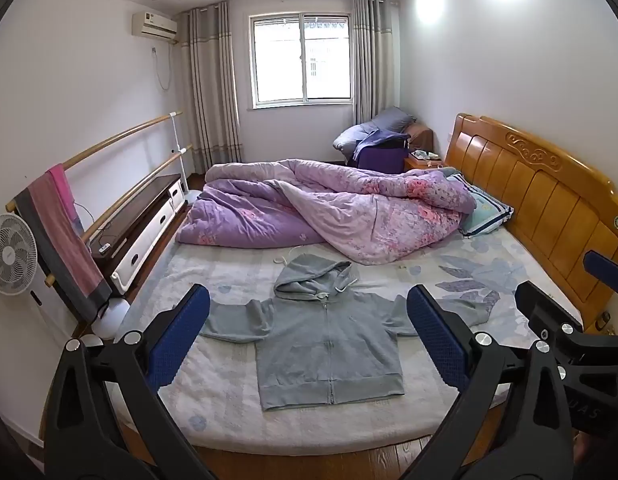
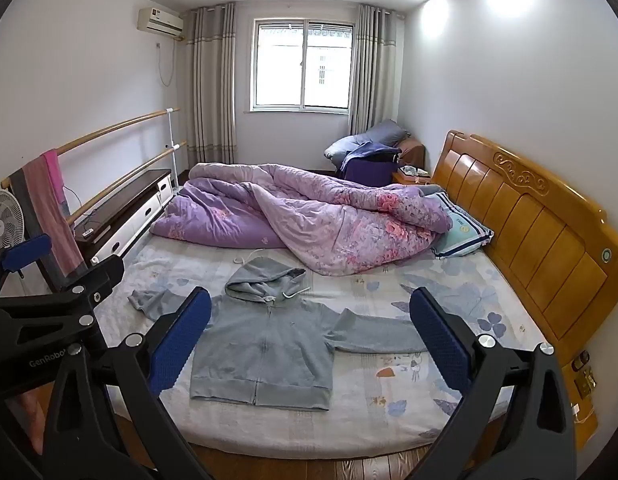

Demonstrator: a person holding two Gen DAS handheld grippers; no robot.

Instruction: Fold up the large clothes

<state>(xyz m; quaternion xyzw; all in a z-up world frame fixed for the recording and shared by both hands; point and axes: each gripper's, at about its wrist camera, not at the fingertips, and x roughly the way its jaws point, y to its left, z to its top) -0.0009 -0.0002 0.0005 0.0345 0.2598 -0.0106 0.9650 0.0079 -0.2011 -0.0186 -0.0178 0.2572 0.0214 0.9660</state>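
A grey zip-up hoodie [image 1: 327,344] lies flat, front up, on the near part of the bed, sleeves spread sideways and hood [image 1: 313,276] bunched at the top. It also shows in the right wrist view [image 2: 265,354]. My left gripper [image 1: 309,316] is open and empty, held above the bed's near edge facing the hoodie. My right gripper [image 2: 311,320] is open and empty too, at about the same height. The right gripper shows at the right edge of the left wrist view [image 1: 561,320]; the left one shows at the left edge of the right wrist view [image 2: 65,284].
A purple floral quilt [image 1: 329,208] is heaped across the far half of the bed. A pillow [image 1: 485,212] lies by the wooden headboard [image 1: 549,208] on the right. A low cabinet [image 1: 145,220], a fan [image 1: 9,256] and wall rails with a towel [image 1: 61,236] stand left.
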